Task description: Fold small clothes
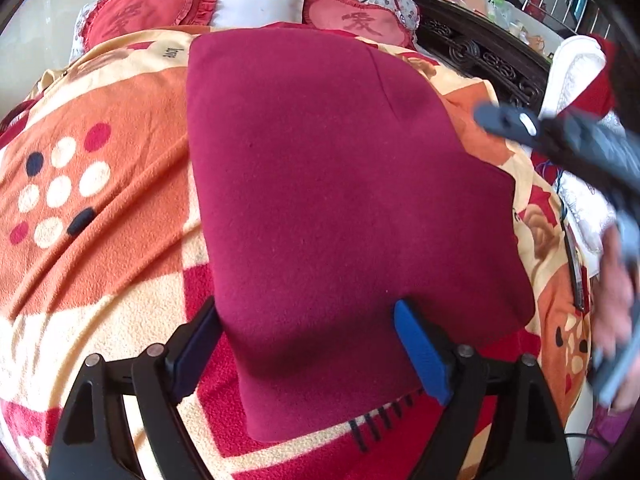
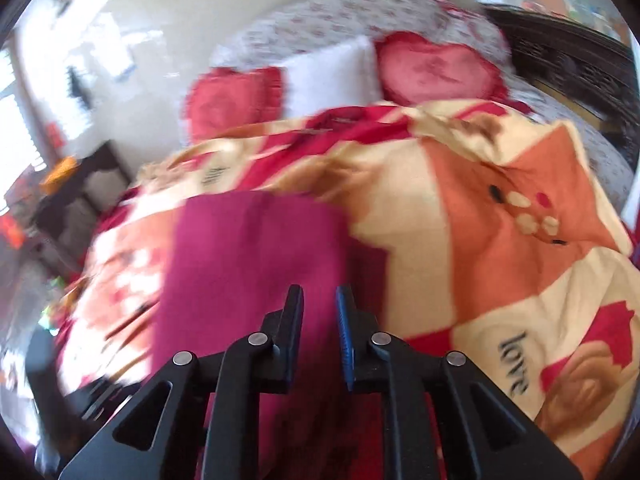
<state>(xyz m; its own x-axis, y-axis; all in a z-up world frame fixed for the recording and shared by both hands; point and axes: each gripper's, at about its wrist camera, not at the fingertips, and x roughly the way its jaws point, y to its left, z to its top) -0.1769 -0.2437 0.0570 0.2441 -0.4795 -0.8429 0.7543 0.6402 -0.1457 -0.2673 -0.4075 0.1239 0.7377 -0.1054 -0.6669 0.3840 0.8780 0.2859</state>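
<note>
A dark red fleece garment (image 1: 340, 184) lies flat and folded on the patterned blanket (image 1: 100, 184). My left gripper (image 1: 308, 312) is open, its blue-padded fingers straddling the garment's near edge. The right gripper (image 1: 516, 120) shows blurred at the right of the left wrist view, above the garment's right edge. In the right wrist view, which is motion-blurred, the right gripper (image 2: 319, 300) hovers over the garment (image 2: 248, 264) with a narrow gap between the fingers and nothing held in it.
Two red heart cushions (image 1: 152, 12) and a white pillow (image 1: 260, 0) lie at the bed's head. A dark carved bed frame (image 1: 480, 48) runs along the right. White and red clothes (image 1: 576, 72) are piled at the right edge.
</note>
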